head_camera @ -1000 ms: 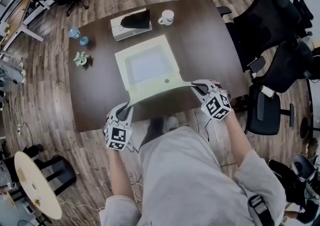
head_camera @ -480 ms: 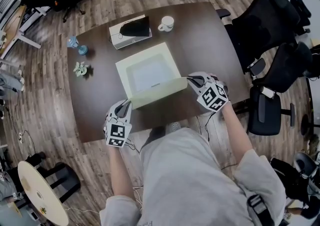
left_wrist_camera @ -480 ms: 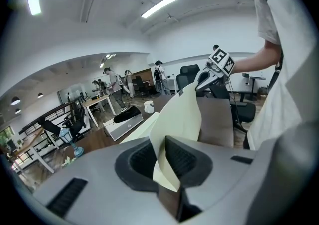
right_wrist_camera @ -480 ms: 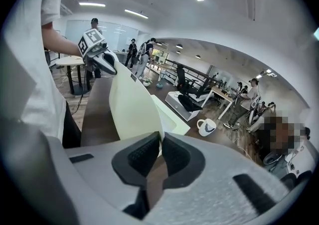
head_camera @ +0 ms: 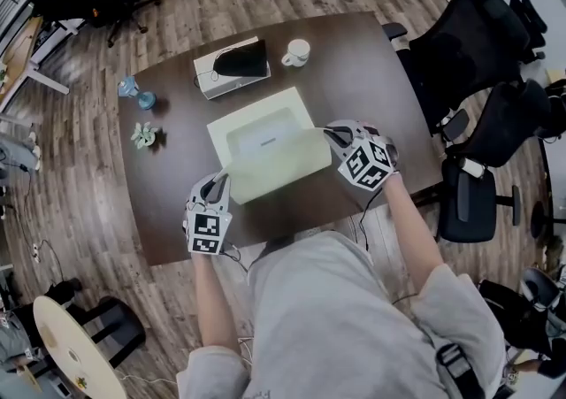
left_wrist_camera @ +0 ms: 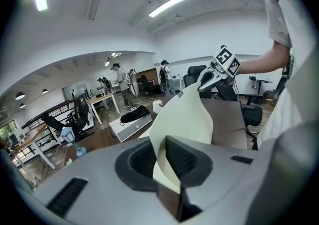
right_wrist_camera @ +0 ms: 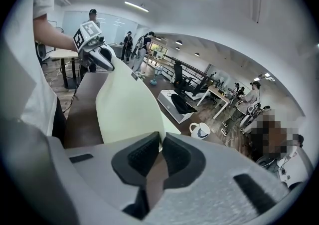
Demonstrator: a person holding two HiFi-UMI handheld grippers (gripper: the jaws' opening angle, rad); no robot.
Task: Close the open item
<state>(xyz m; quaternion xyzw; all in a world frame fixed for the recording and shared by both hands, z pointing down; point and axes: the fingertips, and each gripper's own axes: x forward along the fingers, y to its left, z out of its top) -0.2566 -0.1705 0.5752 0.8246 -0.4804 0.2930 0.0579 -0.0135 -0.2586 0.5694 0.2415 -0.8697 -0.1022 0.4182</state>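
A pale yellow flat box (head_camera: 256,127) lies open on the dark table (head_camera: 354,70), its flexible lid (head_camera: 274,163) arched over the tray. My left gripper (head_camera: 221,180) is shut on the lid's near left corner, which shows as a curved sheet (left_wrist_camera: 184,114) between its pads (left_wrist_camera: 182,156). My right gripper (head_camera: 332,134) pinches the lid's right corner (right_wrist_camera: 127,107). Its jaws have just been opening a little, and the sheet's edge is still between the pads (right_wrist_camera: 174,151). Each gripper shows in the other's view, holding the far corner (left_wrist_camera: 212,77) (right_wrist_camera: 99,54).
Behind the box are a white case with a black pouch on it (head_camera: 232,61) and a white mug (head_camera: 296,54). A blue figurine (head_camera: 137,92) and a small plant (head_camera: 144,134) stand at the table's left edge. Black office chairs (head_camera: 478,43) crowd the right side.
Both grippers have moved away from my body over the table, carrying the lid forward. The lid, raised near the table's front edge before, now arches over most of the tray.
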